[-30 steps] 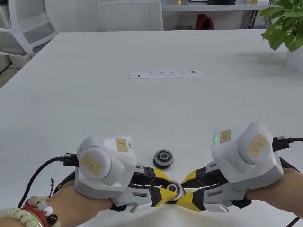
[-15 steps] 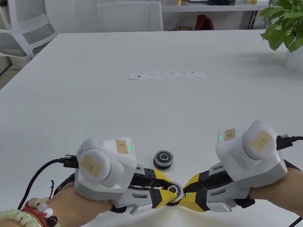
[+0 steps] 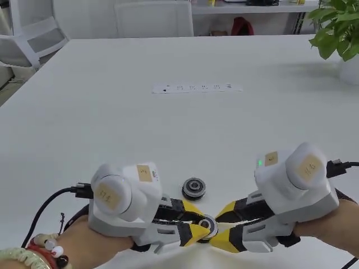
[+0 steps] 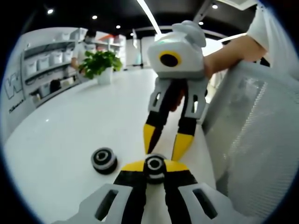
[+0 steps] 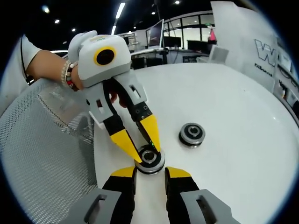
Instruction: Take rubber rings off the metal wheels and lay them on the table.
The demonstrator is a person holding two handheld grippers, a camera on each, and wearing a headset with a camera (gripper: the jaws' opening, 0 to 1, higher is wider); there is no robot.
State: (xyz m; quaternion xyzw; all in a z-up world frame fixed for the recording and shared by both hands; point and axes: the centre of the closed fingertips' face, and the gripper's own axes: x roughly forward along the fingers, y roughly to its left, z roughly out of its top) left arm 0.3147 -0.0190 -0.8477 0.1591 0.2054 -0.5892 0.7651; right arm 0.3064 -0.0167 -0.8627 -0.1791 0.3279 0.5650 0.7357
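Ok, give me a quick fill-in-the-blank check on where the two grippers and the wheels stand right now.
1. The left gripper is ____ on the small metal wheel with a black rubber ring.
2. The right gripper faces that wheel with its jaws ____.
3. A second ringed wheel lies on the white table, touched by ____ gripper.

Missing words: shut; open; neither.
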